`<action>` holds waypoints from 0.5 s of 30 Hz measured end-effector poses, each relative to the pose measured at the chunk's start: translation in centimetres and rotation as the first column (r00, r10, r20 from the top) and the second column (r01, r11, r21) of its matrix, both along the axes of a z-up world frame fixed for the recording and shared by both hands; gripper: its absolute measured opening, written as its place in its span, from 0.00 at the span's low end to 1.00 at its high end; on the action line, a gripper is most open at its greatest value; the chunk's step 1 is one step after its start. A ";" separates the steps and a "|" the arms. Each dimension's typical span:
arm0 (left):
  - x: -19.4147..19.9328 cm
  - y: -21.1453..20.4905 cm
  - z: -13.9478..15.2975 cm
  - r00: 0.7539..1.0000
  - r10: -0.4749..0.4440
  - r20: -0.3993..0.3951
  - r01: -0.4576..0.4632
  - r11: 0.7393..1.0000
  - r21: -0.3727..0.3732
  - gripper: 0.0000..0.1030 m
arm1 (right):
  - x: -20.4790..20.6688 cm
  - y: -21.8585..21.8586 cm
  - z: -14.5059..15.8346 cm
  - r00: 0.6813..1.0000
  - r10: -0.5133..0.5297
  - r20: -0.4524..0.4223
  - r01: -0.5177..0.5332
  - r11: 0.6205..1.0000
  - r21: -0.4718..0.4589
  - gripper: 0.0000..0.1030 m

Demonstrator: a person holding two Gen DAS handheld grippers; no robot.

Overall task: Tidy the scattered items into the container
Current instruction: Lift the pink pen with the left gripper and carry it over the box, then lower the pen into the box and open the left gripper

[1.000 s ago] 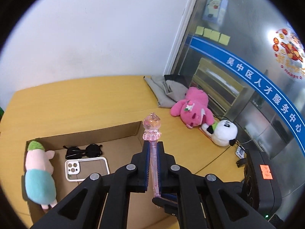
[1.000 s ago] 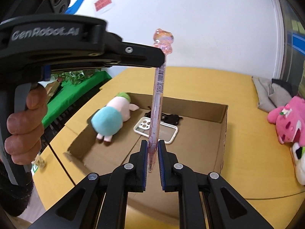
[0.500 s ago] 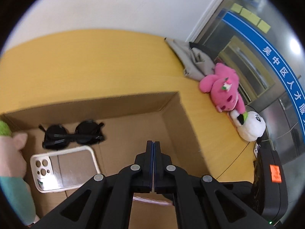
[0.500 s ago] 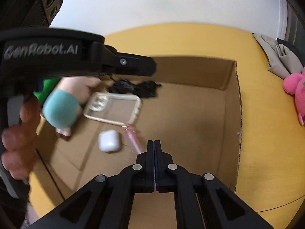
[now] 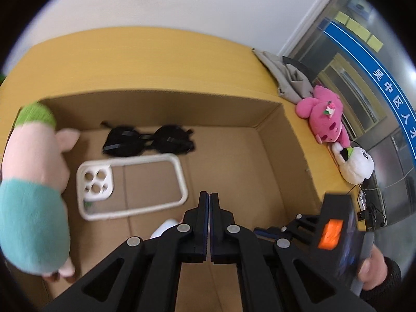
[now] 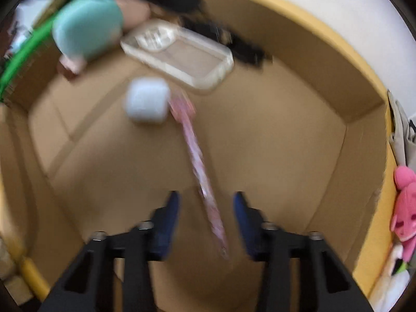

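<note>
Lying between the parting jaws of the right gripper (image 6: 206, 209) — untouched by either pad — a pink pen (image 6: 197, 161) was seen on the floor of the cardboard box (image 6: 299, 135), its decorated end close to a white earbud case (image 6: 147, 100). The jaws were opening and nothing was gripped by them. The left gripper (image 5: 209, 223) was pressed fully together with nothing pinched, poised over the same box floor.

Much of the tidying could be judged done. Further in, a clear phone case (image 5: 131, 186) was laid flat, with black sunglasses (image 5: 148, 144) just beyond it near the far wall, and a plush pig (image 5: 33, 182) in a teal outfit was lodged against the box's left side. All of these were inside the container.

Work was still left, it seemed — outside the box, on the yellow table (image 5: 145, 59), a pink plush toy (image 5: 326, 117) and a white panda plush (image 5: 355, 165) were lying together near the right edge, with a grey cloth (image 5: 286, 78) bunched beyond them. Whether the cloth counted as a scattered item could not be told.
</note>
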State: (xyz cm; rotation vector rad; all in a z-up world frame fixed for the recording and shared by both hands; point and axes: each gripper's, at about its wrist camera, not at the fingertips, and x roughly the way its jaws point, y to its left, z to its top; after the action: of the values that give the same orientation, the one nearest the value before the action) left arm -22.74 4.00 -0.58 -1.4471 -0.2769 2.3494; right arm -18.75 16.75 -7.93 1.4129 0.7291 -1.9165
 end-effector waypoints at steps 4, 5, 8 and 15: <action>1.0 -1.2 -0.7 0.999 0.040 0.034 -0.041 0.999 0.023 0.05 | 1.0 0.4 0.1 1.000 -0.015 0.000 0.015 1.000 0.013 0.12; 1.2 -1.2 -0.9 0.998 0.046 0.044 -0.047 0.999 0.024 0.06 | 1.2 0.7 0.2 0.999 -0.031 0.013 0.031 0.999 -0.012 0.11; 1.6 -0.9 -1.8 0.996 0.044 0.081 -0.047 0.998 0.033 0.06 | 1.6 2.4 0.9 0.992 -0.121 0.040 0.125 0.983 -0.131 0.10; 1.7 1.7 -3.9 0.985 -0.015 0.173 -0.005 0.993 0.115 0.20 | 2.7 7.4 4.7 0.938 -0.331 0.102 0.343 0.845 -0.411 0.10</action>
State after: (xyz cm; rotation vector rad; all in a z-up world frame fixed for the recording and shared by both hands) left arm -21.09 5.74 -4.48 -1.5959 -0.4465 2.1669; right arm -16.04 24.10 -3.21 1.3419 0.0259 -2.1483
